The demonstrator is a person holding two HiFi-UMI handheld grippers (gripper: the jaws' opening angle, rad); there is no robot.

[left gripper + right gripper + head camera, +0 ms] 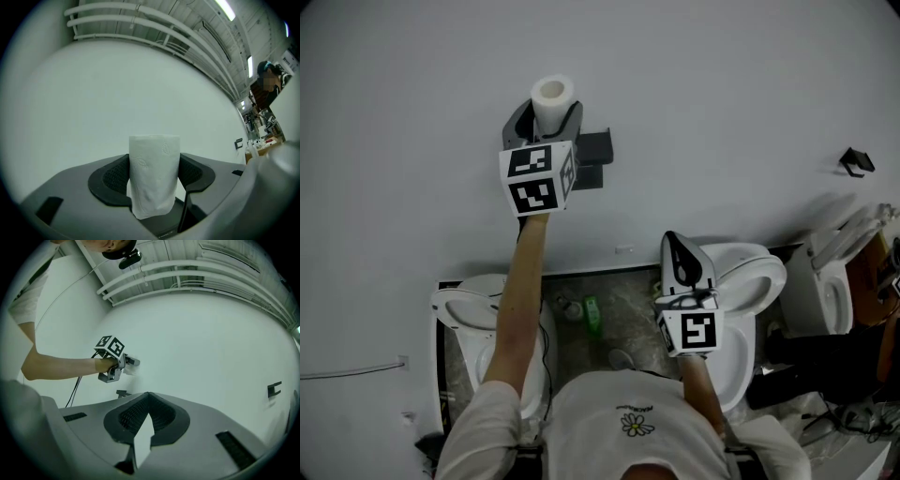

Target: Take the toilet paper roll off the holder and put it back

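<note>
A white toilet paper roll (553,94) stands upright between the jaws of my left gripper (546,127), held up in front of the white wall. The pads press on both its sides, as the left gripper view shows with the roll (153,164) filling the gap. The black wall holder (592,159) sits just right of and below that gripper, with nothing on it. My right gripper (682,262) hangs lower and to the right, its jaws shut tip to tip on nothing (148,395). In the right gripper view, the left gripper (112,363) is above the holder (123,393).
A second black wall bracket (857,161) is far right. Toilets stand below: one at the left (455,305), one at the right (759,272), another further right (830,286). A green bottle (592,314) lies on the floor between them.
</note>
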